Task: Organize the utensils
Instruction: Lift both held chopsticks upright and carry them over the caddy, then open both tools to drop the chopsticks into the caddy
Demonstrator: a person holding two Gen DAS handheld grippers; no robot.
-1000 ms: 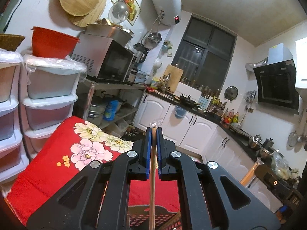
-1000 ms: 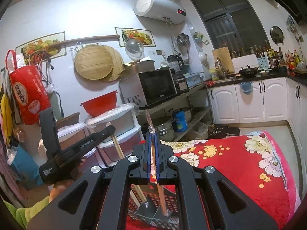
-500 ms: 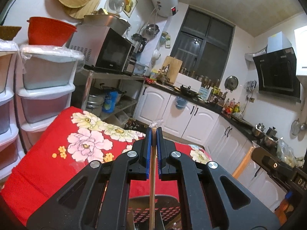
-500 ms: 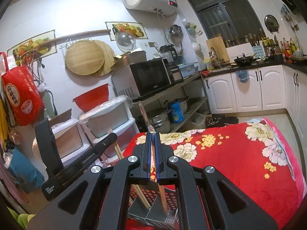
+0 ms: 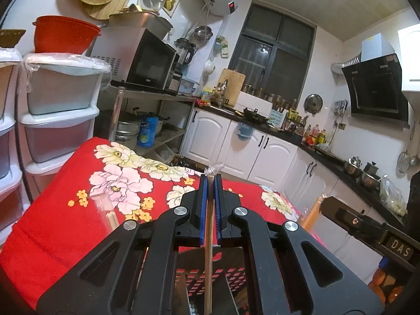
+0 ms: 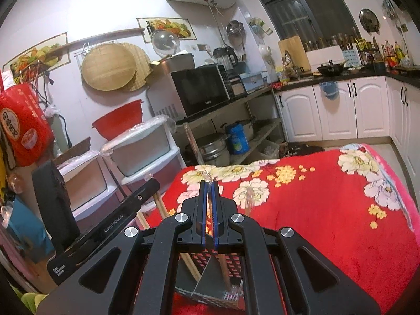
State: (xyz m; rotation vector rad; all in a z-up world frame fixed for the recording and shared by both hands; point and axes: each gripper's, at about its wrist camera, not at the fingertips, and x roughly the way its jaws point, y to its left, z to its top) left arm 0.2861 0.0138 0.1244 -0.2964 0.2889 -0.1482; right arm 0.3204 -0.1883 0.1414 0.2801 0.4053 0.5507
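Note:
My left gripper [image 5: 210, 181] is shut on a wooden chopstick [image 5: 208, 267] in clear wrap, held upright with its lower end inside a black mesh utensil holder [image 5: 210, 278]. My right gripper [image 6: 208, 187] is shut on another wrapped wooden chopstick [image 6: 225, 273], its lower end also in the mesh holder [image 6: 231, 265]. The left gripper's chopstick [image 6: 160, 207] leans in from the left in the right wrist view. The right gripper body [image 5: 367, 225] shows at the right of the left wrist view.
The holder stands on a table with a red floral cloth [image 5: 78, 210] [image 6: 328, 210]. A clear-wrapped item [image 6: 249, 199] lies on the cloth ahead. Stacked plastic drawers [image 5: 57, 120], a metal shelf with a microwave [image 5: 147, 63] and white cabinets [image 5: 249, 147] lie beyond.
Both grippers have lowered with their chopsticks toward the holder; the views have tilted down, showing more of the red cloth. Both stay shut.

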